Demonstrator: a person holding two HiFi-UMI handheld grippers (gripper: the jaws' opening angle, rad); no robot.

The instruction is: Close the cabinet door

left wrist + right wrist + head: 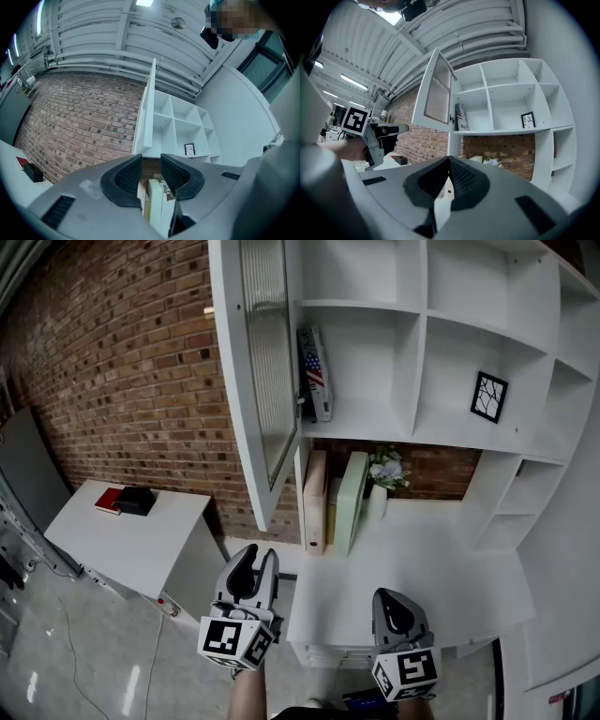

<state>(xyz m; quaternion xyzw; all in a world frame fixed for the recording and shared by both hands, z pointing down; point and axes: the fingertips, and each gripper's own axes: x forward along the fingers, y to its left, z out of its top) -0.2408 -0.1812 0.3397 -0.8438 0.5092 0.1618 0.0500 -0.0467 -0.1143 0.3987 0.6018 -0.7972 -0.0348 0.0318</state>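
Observation:
The white cabinet door (258,381) with its ribbed glass pane stands wide open, swung out to the left of the shelf unit (412,427). It also shows edge-on in the left gripper view (147,112) and from its inner face in the right gripper view (436,93). My left gripper (251,568) is held low in front of the desk, below the door's bottom corner, its jaws slightly apart and empty (151,161). My right gripper (398,607) hangs over the desk's front edge, jaws pressed together on nothing (449,161). Neither gripper touches the door.
A flag-covered book (315,371) stands in the compartment behind the door. Upright binders (319,502), a flower pot (386,470) and a framed picture (488,397) sit around the desk (412,568). A side table (131,549) with a black box (136,500) stands at left by the brick wall.

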